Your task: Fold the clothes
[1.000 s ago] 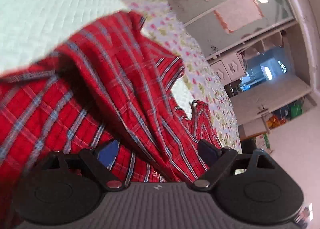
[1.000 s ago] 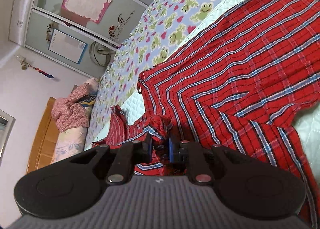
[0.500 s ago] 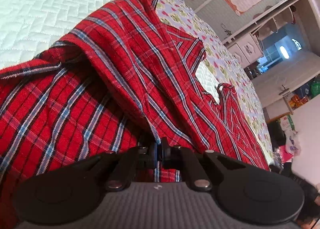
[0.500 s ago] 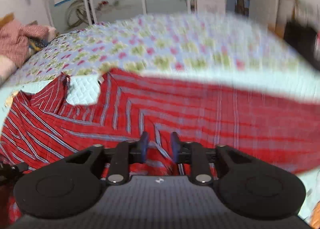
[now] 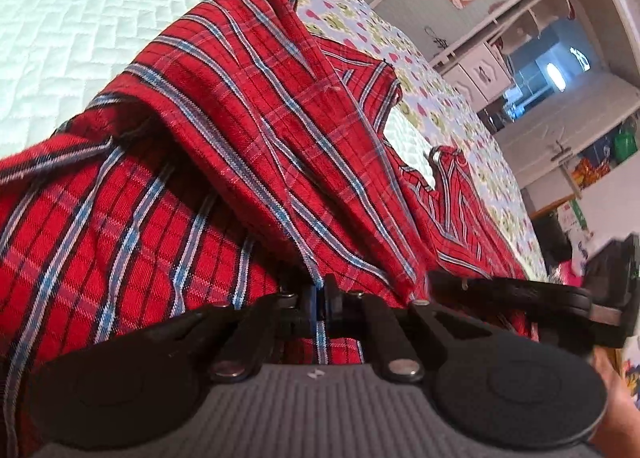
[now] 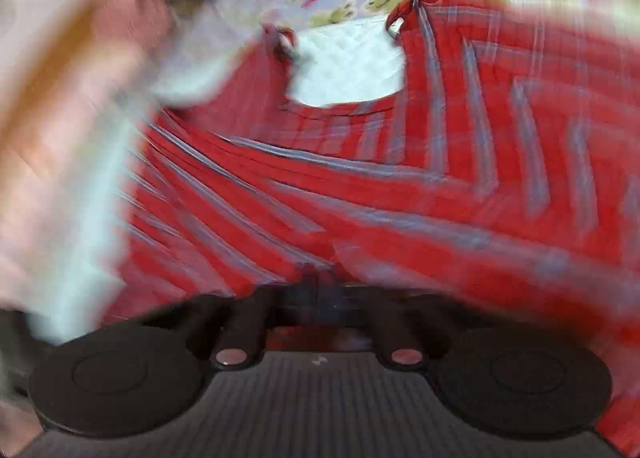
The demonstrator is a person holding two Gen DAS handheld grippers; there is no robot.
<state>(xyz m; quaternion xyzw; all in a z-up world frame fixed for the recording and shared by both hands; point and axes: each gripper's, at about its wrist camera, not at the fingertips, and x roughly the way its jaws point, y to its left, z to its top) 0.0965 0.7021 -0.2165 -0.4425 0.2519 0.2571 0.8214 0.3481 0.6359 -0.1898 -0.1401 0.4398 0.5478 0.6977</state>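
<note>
Red plaid cotton shirt (image 5: pixel 248 106) lies rumpled across the quilted bed (image 5: pixel 60 30); our left hand-held gripper (image 5: pixel 319 300) and right hand-held gripper (image 6: pixel 320 298) each pinch its fabric. We should lift evenly, keeping the edge taut.

Bright, even indoor light; the left view is sharp with fisheye-bent edges, the right heavily motion-blurred.
</note>
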